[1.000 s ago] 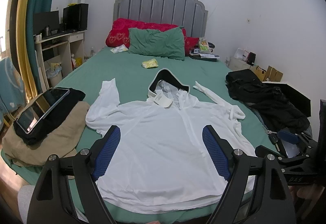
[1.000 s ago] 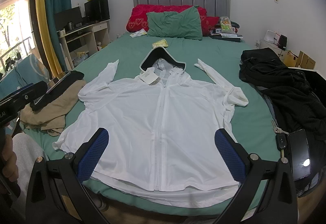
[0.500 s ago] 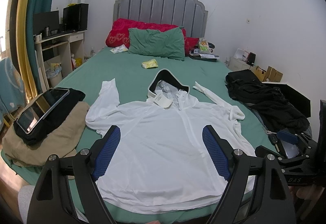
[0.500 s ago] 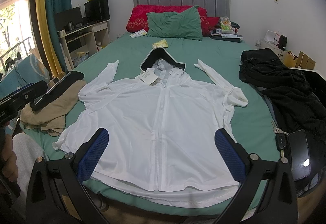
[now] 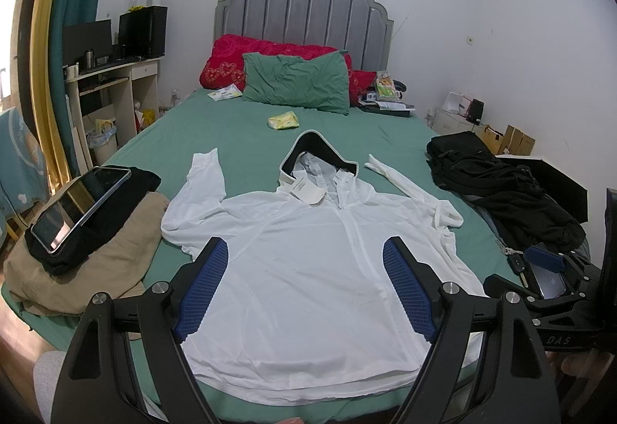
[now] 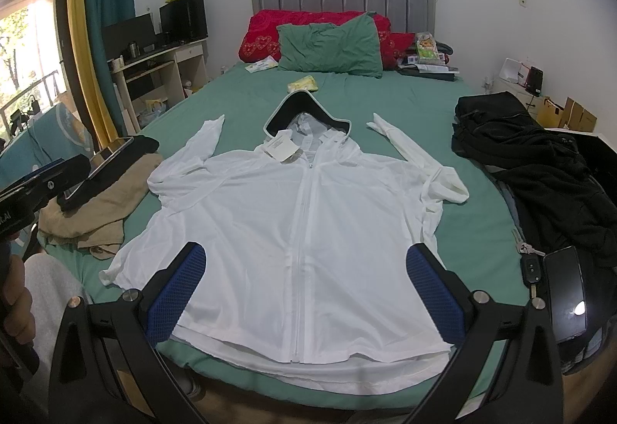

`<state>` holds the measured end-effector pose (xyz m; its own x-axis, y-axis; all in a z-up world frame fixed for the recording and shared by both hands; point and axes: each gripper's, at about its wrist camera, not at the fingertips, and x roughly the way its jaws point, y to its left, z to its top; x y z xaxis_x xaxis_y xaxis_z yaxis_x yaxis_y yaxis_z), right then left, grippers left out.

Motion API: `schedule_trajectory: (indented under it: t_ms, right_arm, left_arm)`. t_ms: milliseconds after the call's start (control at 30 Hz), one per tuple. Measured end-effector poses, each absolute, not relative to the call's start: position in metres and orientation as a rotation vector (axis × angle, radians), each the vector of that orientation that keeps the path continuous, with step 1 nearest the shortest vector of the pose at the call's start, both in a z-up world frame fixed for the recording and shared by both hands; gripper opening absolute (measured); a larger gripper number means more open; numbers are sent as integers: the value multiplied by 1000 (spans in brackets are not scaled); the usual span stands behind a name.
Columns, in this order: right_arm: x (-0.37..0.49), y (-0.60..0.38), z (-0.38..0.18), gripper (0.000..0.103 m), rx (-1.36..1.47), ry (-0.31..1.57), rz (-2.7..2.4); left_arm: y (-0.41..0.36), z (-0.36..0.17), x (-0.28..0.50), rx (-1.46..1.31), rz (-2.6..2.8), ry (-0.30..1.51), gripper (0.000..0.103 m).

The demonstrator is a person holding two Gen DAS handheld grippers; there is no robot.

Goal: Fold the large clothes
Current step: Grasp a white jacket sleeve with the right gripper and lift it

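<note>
A white zip-up hooded jacket (image 5: 308,262) lies flat, front up, on the green bed, hood toward the headboard and both sleeves bent at its sides; it also shows in the right wrist view (image 6: 300,231). A paper tag (image 6: 280,148) lies by the collar. My left gripper (image 5: 304,289) is open and empty, held above the jacket's lower half. My right gripper (image 6: 304,293) is open and empty, above the hem near the zip. The right gripper's body shows at the right edge of the left wrist view (image 5: 547,312).
A beige and black clothes pile with a tablet (image 5: 77,208) on it lies at the bed's left edge. Black clothes (image 6: 540,161), a phone (image 6: 567,293) and keys (image 6: 530,262) lie at the right. Pillows (image 5: 293,80) and a yellow packet (image 5: 283,121) lie near the headboard.
</note>
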<state>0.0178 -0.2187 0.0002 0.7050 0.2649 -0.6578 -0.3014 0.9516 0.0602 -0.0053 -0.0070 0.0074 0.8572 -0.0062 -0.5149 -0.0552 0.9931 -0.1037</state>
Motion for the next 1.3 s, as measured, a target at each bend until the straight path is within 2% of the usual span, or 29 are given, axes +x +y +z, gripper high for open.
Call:
schedule_trajectory:
  t_ms: [467,833,933,1000,1100,1200,1300]
  right_arm:
    - [26,-218,-2,102,-44,753,325]
    - [113,-265,-52,102,-9,829,359]
    - [149,-278,-66,87,-15,868,362]
    - [176,-286,-76,73,-36,893,366]
    - [217,-297,-91,60,-81,915,367]
    - [262,-310,-102,52,-96,928,360]
    - [318,-322,-117,51,-117,952,342]
  left_arm:
    - [-16,13,8,-116,5,563,85]
    - [6,-43,102,-123,-60,732,85]
    - [16,-61,134,-152,-59,759,85]
    - [23,-73,158,-169,-63,767,85]
    - [31,-86,185,-180,-58,756,85]
    - [42,-103,215,-193,-43,751,85]
    - [51,-118,241,-223,-41,778,85]
